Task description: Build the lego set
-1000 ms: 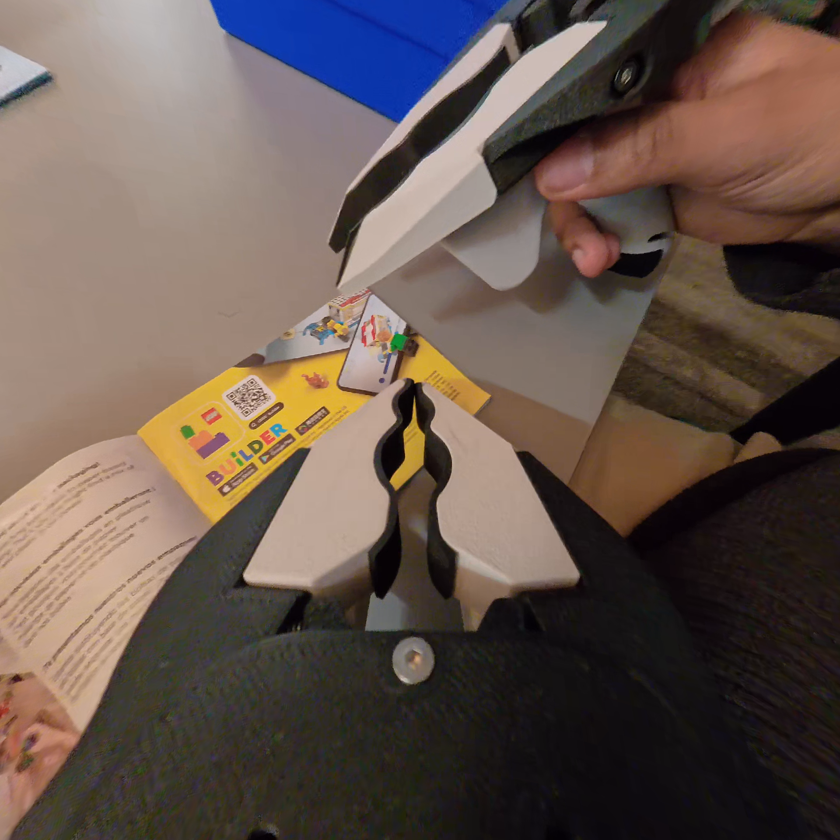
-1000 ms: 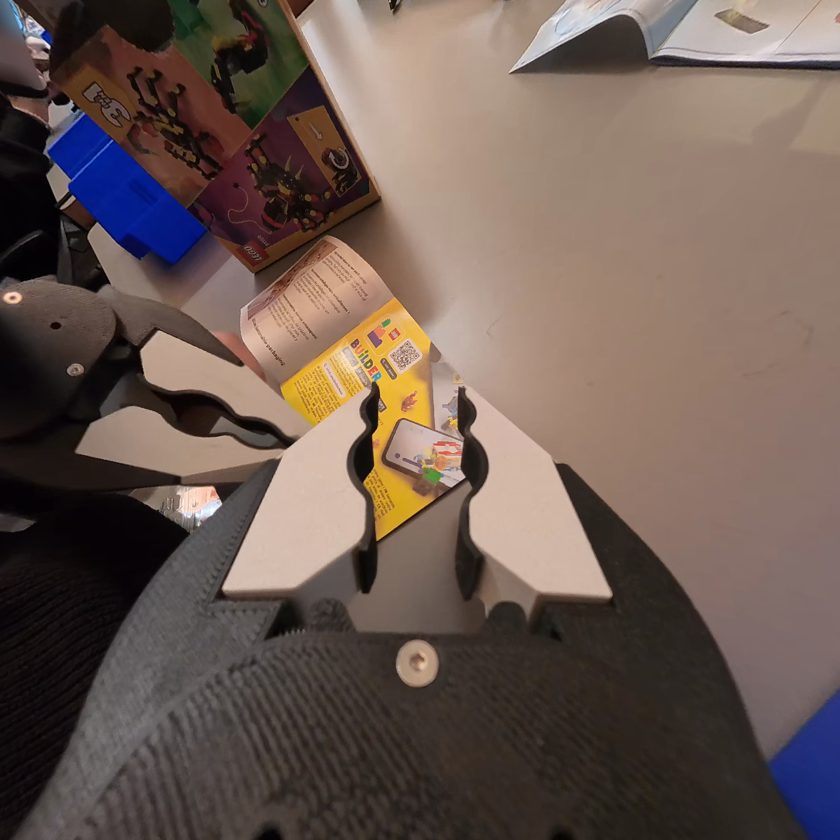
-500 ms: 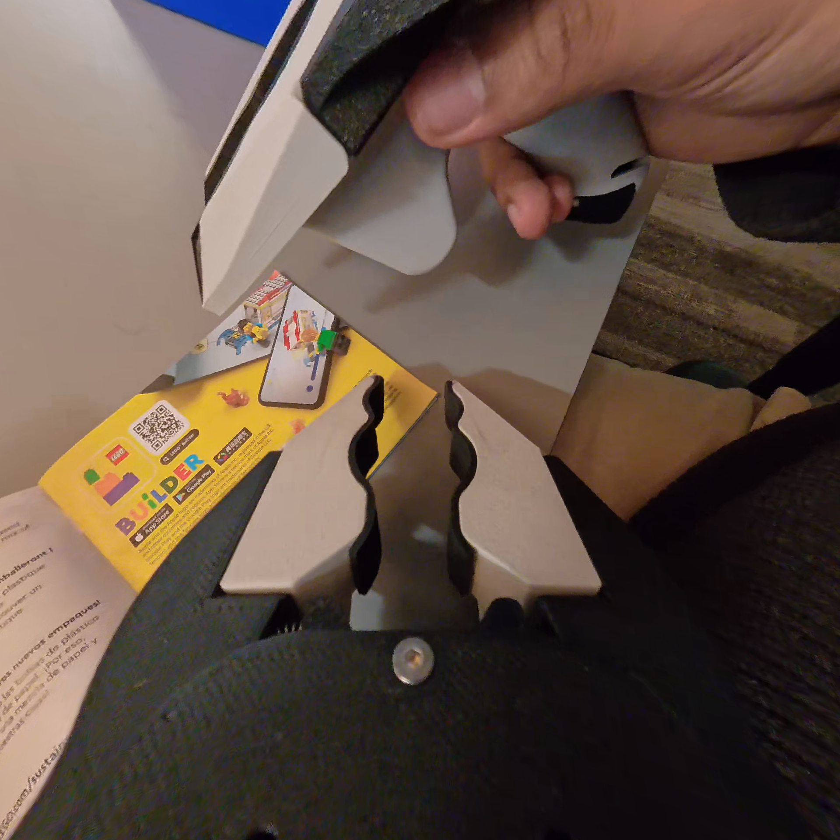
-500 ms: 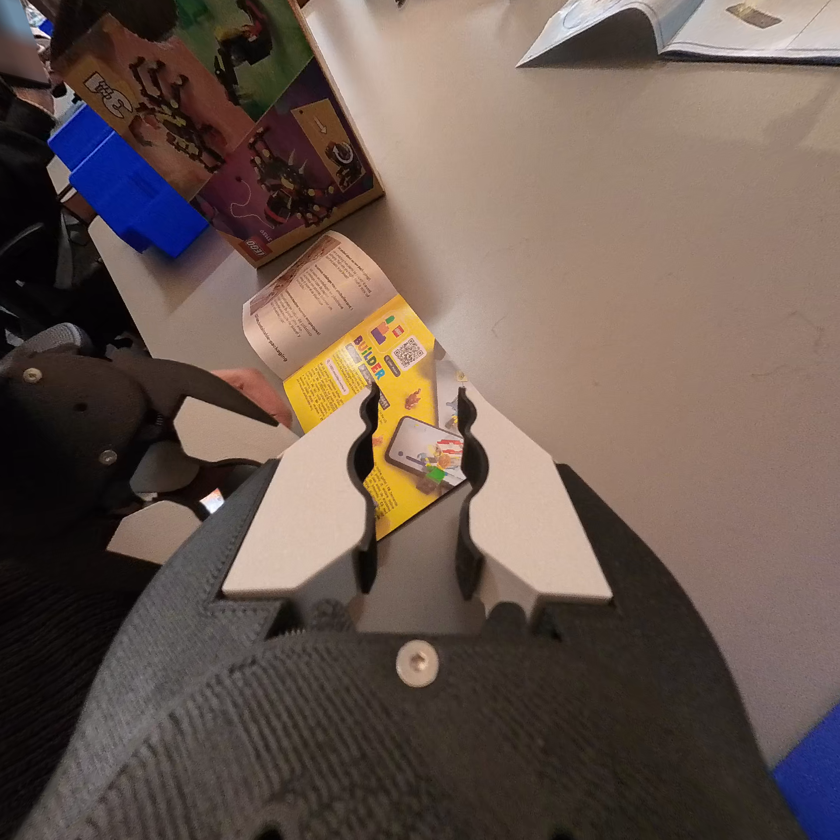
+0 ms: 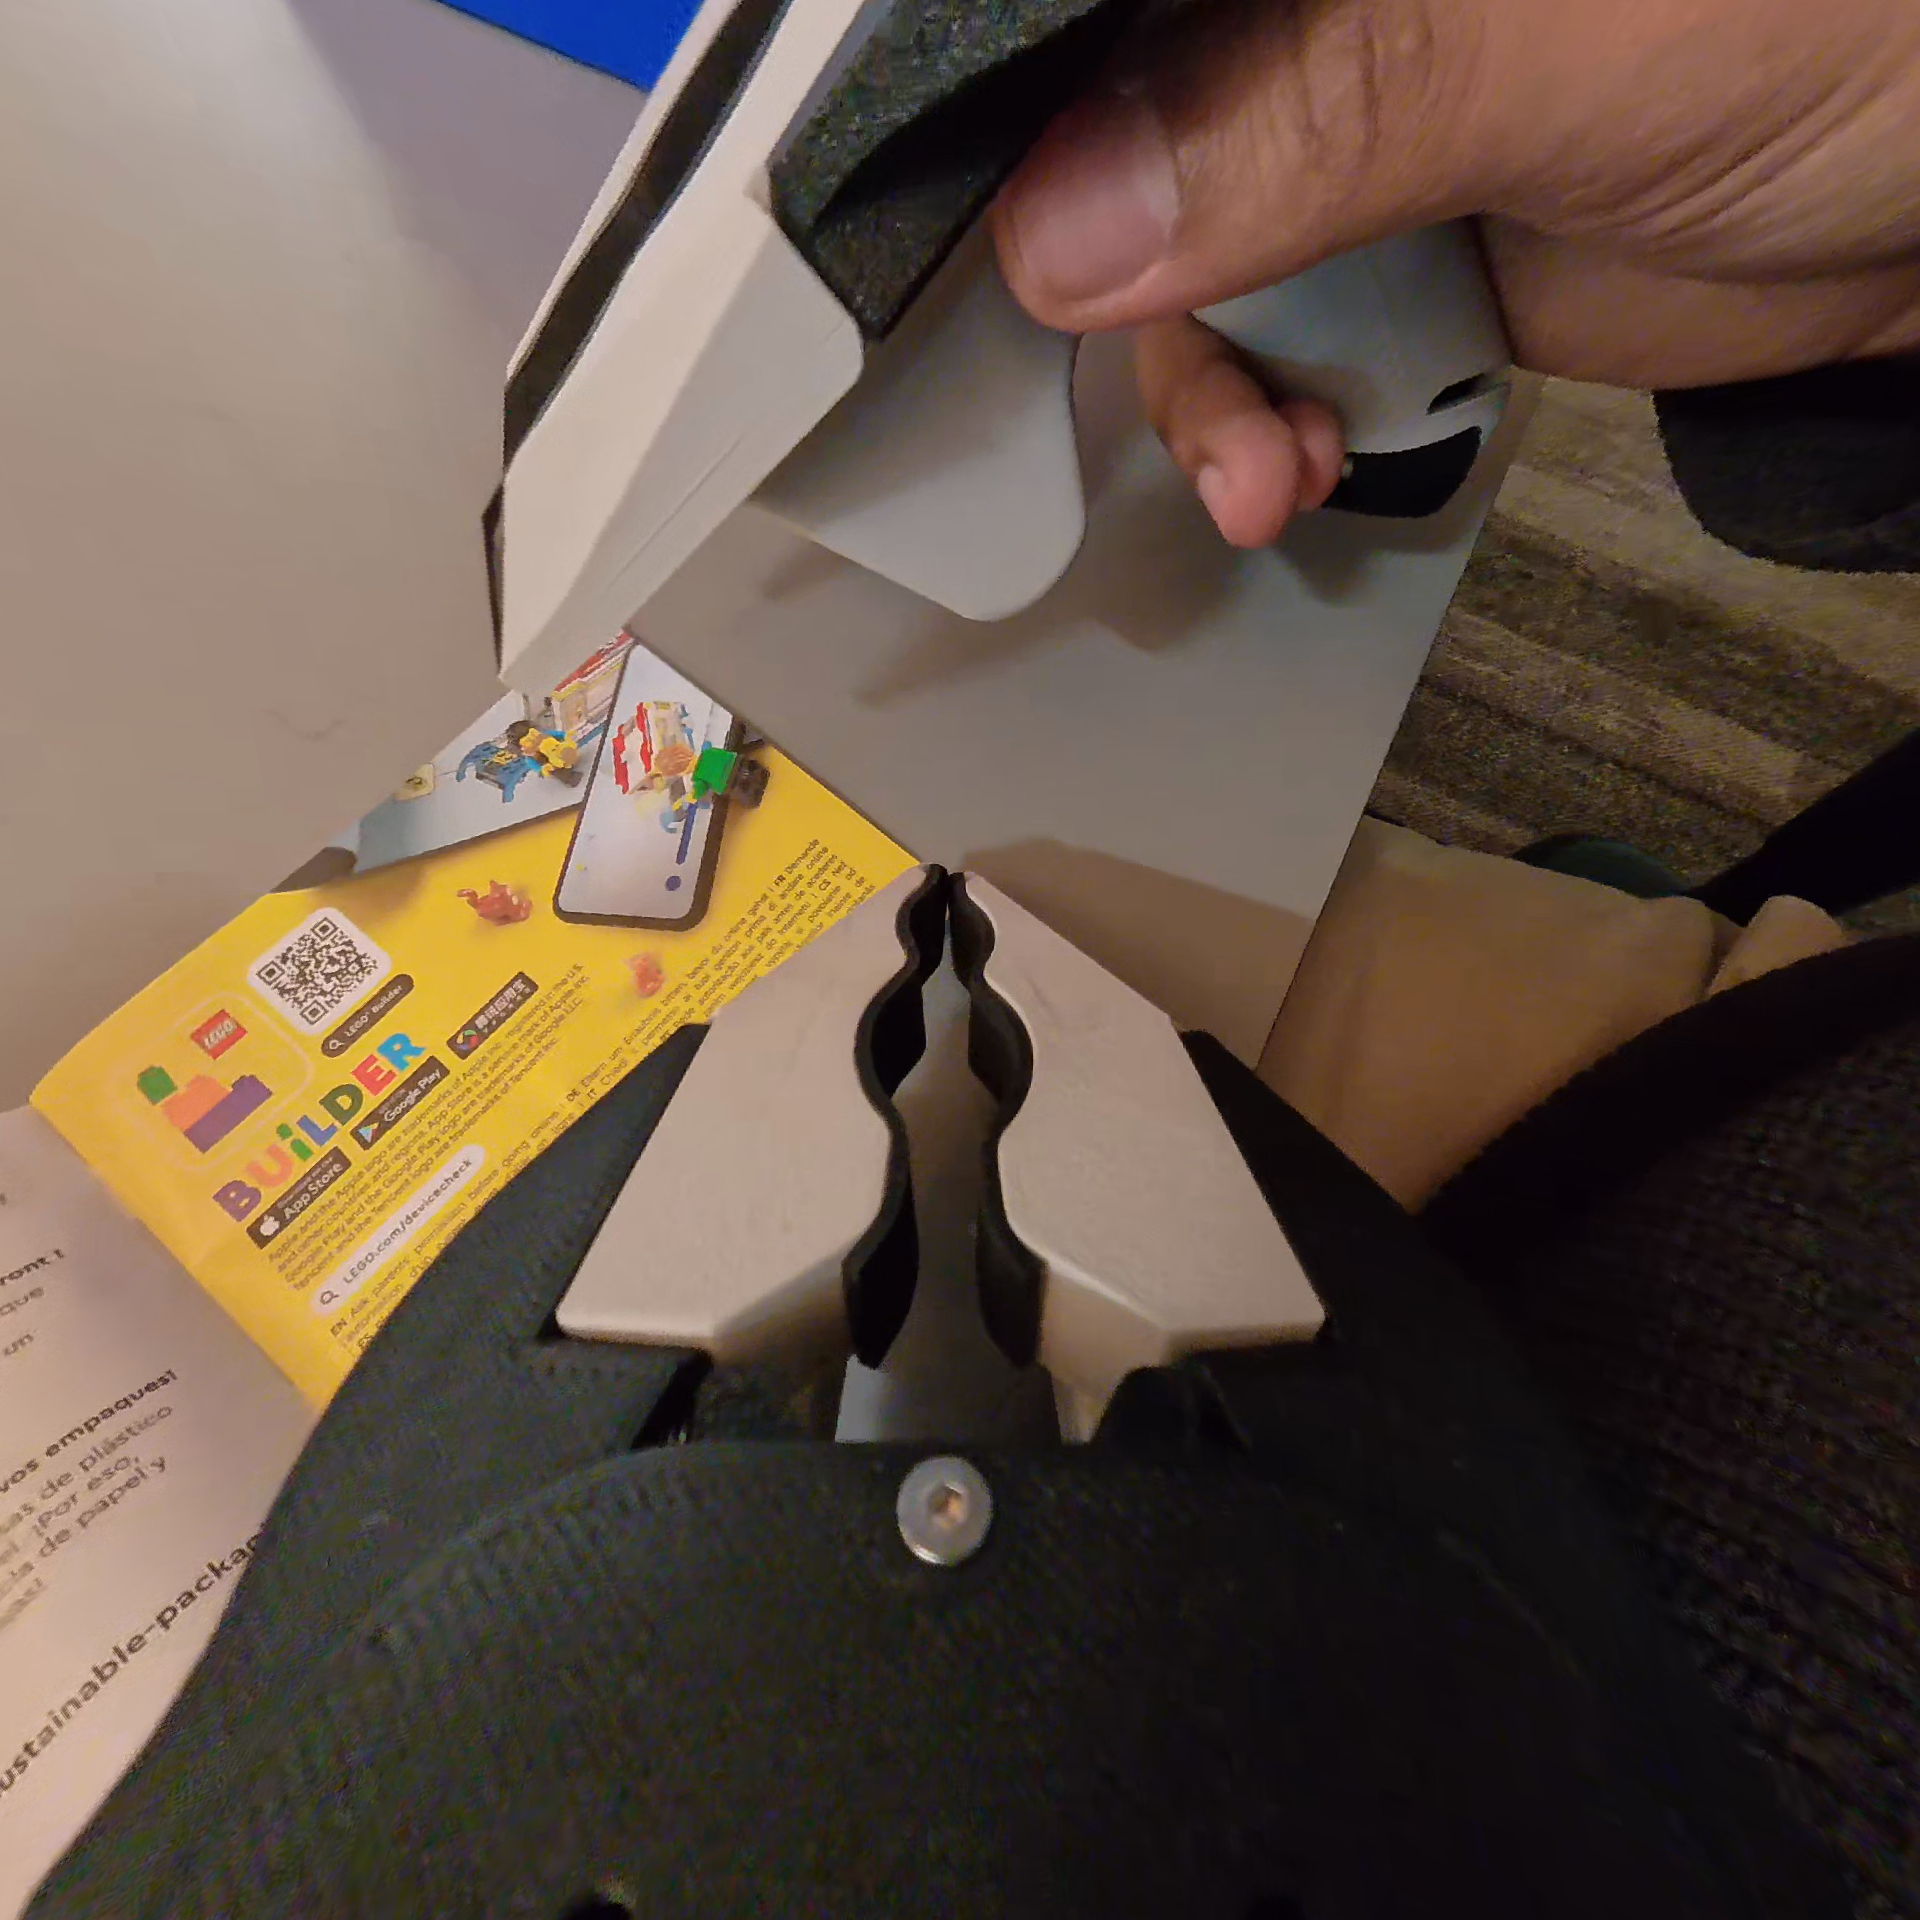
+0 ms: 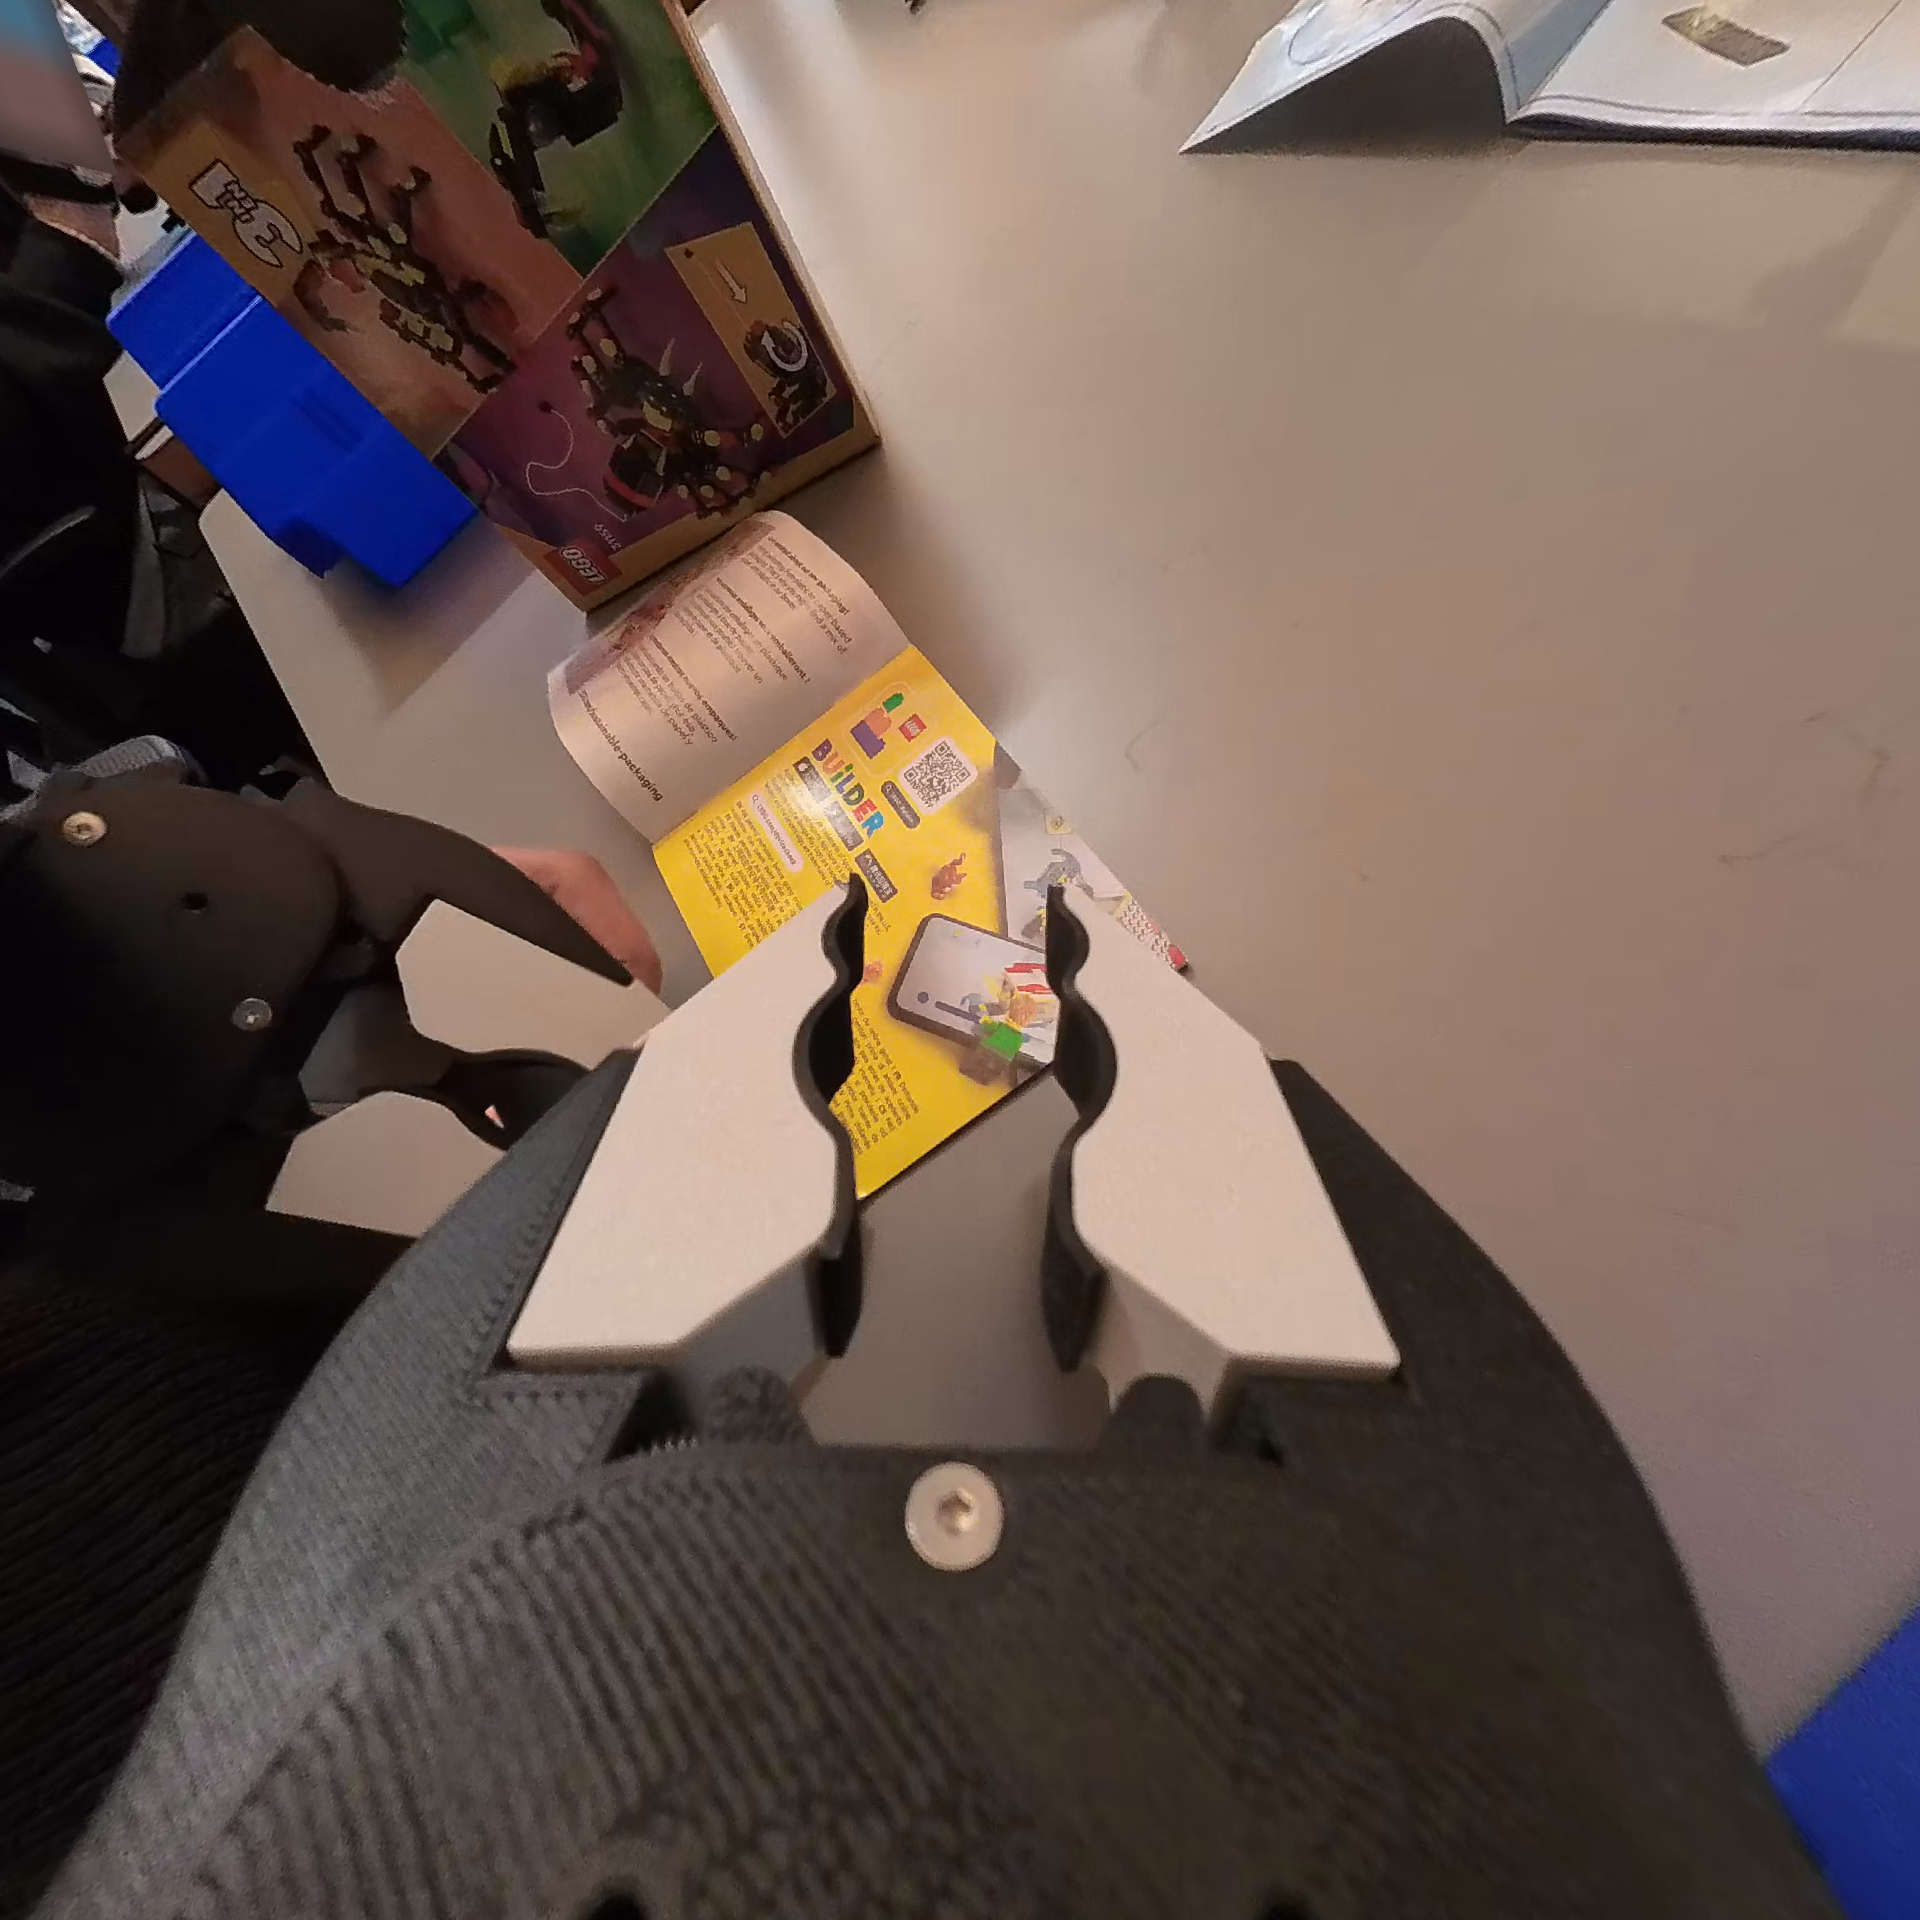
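Now the left gripper (image 5: 945,883) has pinched its fingertips together at the corner of the yellow instruction booklet (image 5: 499,997), after gaping a moment ago; whether paper is caught, I cannot tell. Right gripper (image 6: 951,914) hovers spread above the booklet, likely for page-turning.

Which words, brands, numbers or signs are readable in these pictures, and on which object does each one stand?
I do not quote writing; here is where it stands.
Yellow booklet page: a large coloured title, a logo, a square code, store badges, small print.
White page beside it: printed paragraphs.
Picture box: a logo and a number on its lower edge.
Far open booklet: too small to read.
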`<state>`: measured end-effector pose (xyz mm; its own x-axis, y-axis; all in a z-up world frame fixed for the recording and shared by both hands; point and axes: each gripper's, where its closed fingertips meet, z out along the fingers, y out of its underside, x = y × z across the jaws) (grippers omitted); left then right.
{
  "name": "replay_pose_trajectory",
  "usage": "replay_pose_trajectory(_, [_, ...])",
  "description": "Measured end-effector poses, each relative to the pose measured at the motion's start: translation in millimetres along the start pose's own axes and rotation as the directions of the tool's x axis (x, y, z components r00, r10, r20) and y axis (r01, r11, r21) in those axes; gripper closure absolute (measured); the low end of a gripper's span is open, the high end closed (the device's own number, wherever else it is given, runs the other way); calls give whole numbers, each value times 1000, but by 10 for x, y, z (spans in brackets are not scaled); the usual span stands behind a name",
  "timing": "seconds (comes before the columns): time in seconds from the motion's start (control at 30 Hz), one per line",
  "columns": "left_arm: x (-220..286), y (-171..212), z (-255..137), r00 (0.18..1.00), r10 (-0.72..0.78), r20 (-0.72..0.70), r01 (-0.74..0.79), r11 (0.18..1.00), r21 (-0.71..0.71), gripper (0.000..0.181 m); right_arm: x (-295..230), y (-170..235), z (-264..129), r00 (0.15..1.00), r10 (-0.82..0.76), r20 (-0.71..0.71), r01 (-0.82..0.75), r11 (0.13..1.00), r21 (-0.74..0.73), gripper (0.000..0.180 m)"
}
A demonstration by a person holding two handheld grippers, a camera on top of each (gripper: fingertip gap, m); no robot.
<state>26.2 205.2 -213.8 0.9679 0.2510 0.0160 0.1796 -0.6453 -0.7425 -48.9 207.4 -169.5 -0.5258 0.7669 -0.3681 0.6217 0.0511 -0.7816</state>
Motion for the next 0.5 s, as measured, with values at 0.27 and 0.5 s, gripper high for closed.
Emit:
replay_pose_trajectory(0.27, [-196, -61, -102, 998, -34, 56, 32, 999, 44, 181, 6, -2, -4, 1000, 1, -1, -1, 1000, 1, 146])
replay_pose_trajectory(0.5, [-321, -77, -205, 994, -97, 49, 93, 993, 75, 181, 69, -20, -36, 1000, 2, -20, -2, 1000, 8, 146])
